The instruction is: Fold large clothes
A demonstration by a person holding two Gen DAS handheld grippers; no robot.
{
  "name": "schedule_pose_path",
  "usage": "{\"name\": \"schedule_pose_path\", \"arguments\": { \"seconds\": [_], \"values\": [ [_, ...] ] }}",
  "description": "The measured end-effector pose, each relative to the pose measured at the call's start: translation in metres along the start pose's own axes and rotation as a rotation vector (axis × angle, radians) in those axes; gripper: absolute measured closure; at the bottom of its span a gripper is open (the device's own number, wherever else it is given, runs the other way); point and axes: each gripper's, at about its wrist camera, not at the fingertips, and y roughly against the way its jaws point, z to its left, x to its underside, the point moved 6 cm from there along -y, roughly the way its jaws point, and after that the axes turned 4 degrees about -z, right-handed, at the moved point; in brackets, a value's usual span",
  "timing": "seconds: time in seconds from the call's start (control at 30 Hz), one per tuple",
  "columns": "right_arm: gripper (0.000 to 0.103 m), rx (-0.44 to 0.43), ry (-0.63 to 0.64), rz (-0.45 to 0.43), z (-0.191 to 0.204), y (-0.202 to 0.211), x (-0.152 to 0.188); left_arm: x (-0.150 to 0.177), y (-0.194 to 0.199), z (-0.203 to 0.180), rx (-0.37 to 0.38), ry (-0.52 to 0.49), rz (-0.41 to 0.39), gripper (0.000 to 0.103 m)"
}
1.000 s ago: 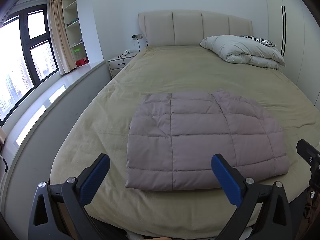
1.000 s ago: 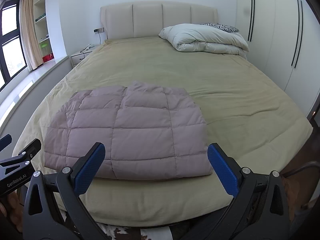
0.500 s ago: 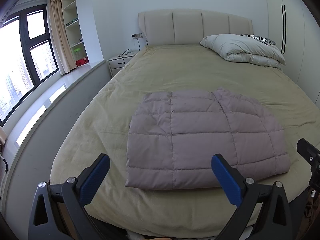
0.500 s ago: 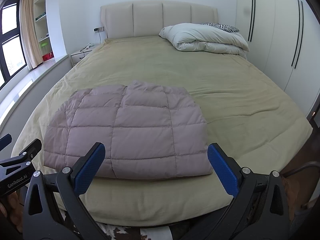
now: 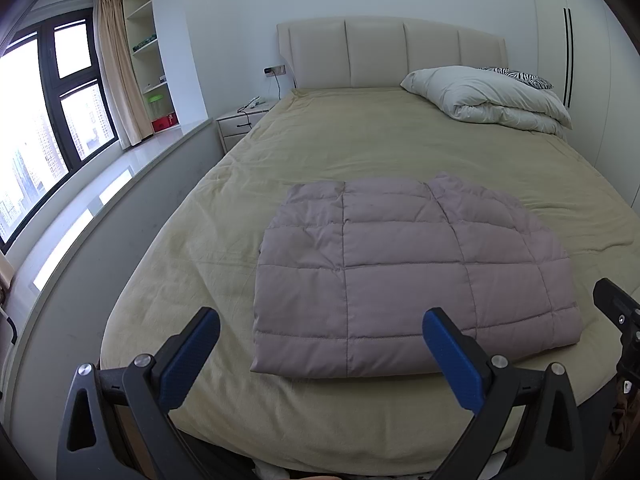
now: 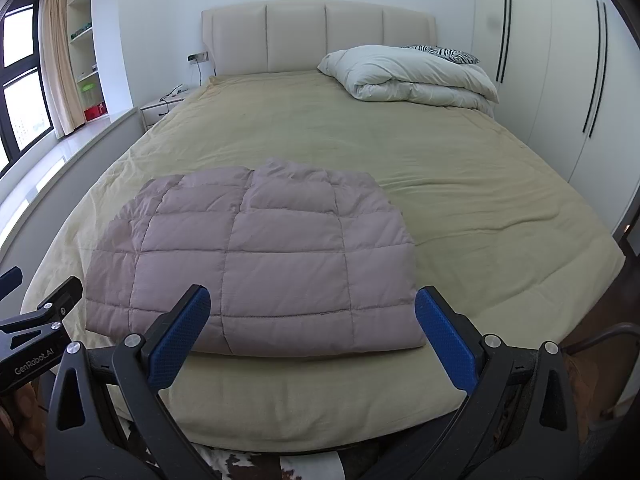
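Observation:
A mauve quilted puffer jacket (image 5: 404,276) (image 6: 256,256) lies folded into a flat rectangle near the foot of the bed. My left gripper (image 5: 320,356) hangs open before the foot edge, short of the jacket's near left part, with nothing between its blue pads. My right gripper (image 6: 312,340) is open too, held just in front of the jacket's near right corner, empty. Part of the right gripper (image 5: 620,316) shows at the right edge of the left wrist view, and the left gripper's body (image 6: 36,340) shows at the left of the right wrist view.
The bed (image 5: 360,140) (image 6: 460,168) has a beige cover and a padded headboard (image 5: 392,52). A rolled white duvet (image 5: 484,96) (image 6: 412,76) lies at its head on the right. A nightstand (image 5: 240,124), window ledge and shelves stand left; wardrobe doors (image 6: 560,60) stand right.

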Motion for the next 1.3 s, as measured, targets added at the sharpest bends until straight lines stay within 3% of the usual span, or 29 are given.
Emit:
{"name": "schedule_pose_path", "arguments": {
  "seconds": [1.3],
  "values": [
    [0.000,-0.002,0.009,0.014,0.0019,-0.0004,0.0053,0.0003,0.0002,0.0014,0.004,-0.002,-0.013,0.000]
  ]
}}
